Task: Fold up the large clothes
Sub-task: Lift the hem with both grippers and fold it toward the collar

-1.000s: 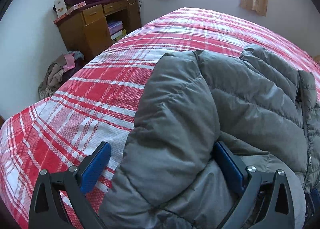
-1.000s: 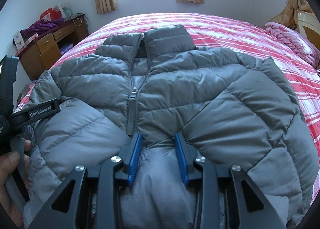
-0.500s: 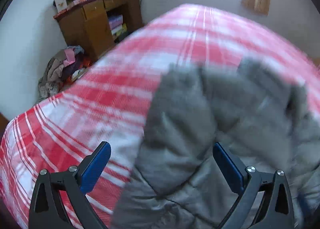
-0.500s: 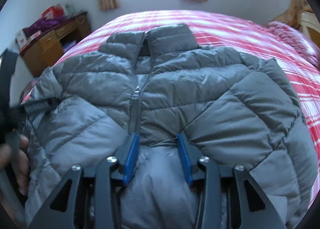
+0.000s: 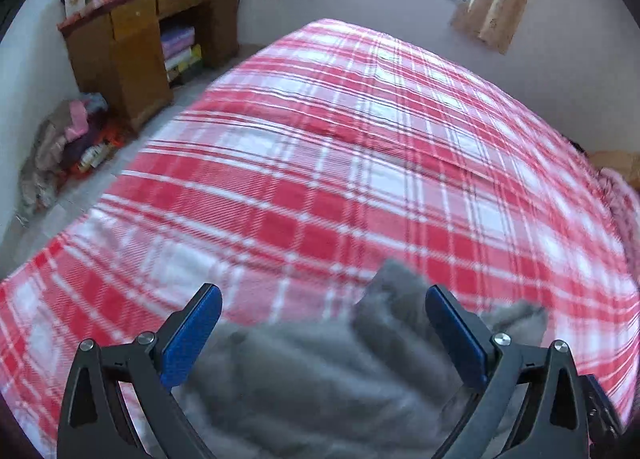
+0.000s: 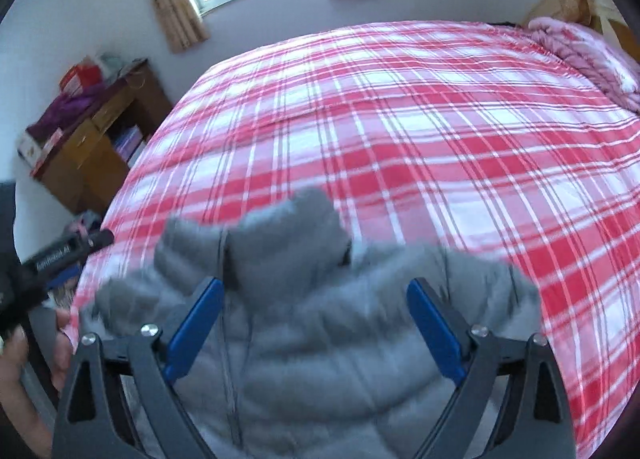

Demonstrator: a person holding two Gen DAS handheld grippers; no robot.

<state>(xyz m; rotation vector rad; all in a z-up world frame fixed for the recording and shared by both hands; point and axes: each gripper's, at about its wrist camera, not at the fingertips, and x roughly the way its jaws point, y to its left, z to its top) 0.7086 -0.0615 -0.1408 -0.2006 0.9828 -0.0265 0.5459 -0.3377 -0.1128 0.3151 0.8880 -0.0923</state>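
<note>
Presently, both pairs of tongs are spread wide and nothing is held between them: the left gripper (image 5: 322, 329) is seen with its blue pads apart above the blurred edge of the grey quilted puffer jacket (image 6: 316, 319), and the right gripper (image 6: 316, 323) is opened in the same way over the chest of the garment, on either side of the zipper line. From this state, the main risk is judged to be a loss of the fold: because the padded fabric is springy and slippery, a folded part can be expected to rise or slide open when it is not pressed down. A second risk is judged for the next grasp, since the filling is thick and only the outer layer may be caught, so that the jacket is dragged over the red-and-white checked bed cover (image 5: 360, 147) instead of lifted. The jacket is lying at the near edge of the bed, front side up, with the collar pointing away toward the window; its sleeves cannot be made out clearly because of motion blur. Farther away, a wooden cabinet (image 5: 132, 51) with piled things on top is seen against the wall, well apart from the jacket.
</note>
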